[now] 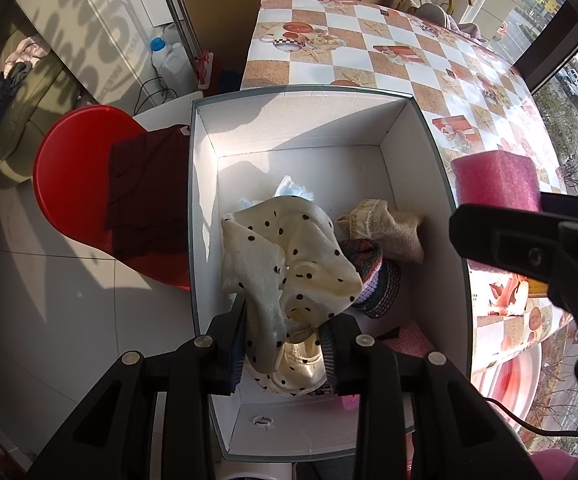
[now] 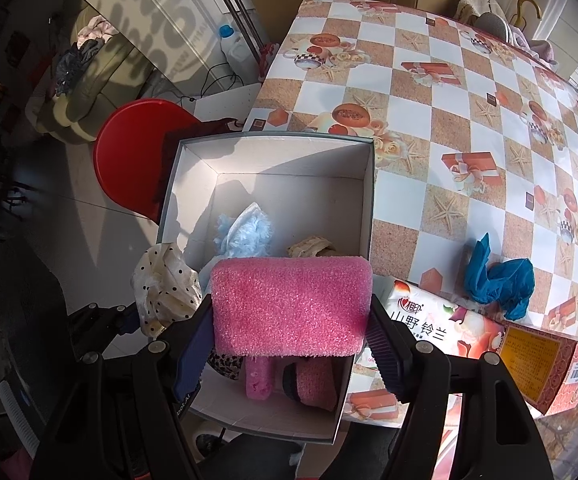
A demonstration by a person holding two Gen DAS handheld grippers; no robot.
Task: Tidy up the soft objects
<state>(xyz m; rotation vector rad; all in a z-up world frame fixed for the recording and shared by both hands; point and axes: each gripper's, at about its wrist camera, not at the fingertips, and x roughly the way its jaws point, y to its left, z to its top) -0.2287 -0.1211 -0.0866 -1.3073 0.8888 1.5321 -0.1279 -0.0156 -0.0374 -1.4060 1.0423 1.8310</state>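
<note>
The left gripper (image 1: 285, 344) clamps a cream polka-dot fabric cloth (image 1: 289, 268) over the white cardboard box (image 1: 301, 132), while the right gripper (image 2: 289, 344) grips a pink rectangular foam block (image 2: 289, 308).

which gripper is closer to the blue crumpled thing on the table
Right. The right gripper, holding the pink foam block, is beside the blue item; the left gripper is farther, over the box's other side.
</note>
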